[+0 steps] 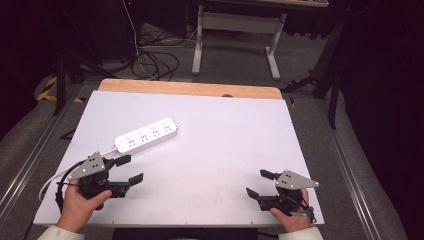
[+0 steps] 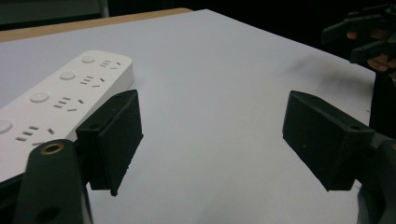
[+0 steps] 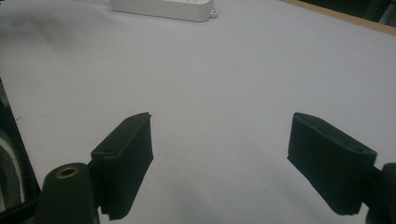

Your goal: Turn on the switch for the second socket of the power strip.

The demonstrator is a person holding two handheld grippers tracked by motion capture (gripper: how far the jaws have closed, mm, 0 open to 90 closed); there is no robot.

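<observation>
Where the dark room falls away around it, a flat white board covers the table, leaving a strip of pale wooden edge bare along the far side. Beyond that lie grey floor, a tangle of black cables and the grey metal legs of another table; metal rails run along both sides. One thing lies on the board: a long white plastic power strip with four socket groups and four round buttons, set slanting in the left half, its white cord trailing off the near left end. There are two grippers, one in each hand. The left gripper sits near the board's near left corner, just short of the strip's near end and apart from it, its jaws spread wide with bare board between them. The right gripper rests near the near right corner, well apart from the strip, jaws likewise released and holding nothing.
</observation>
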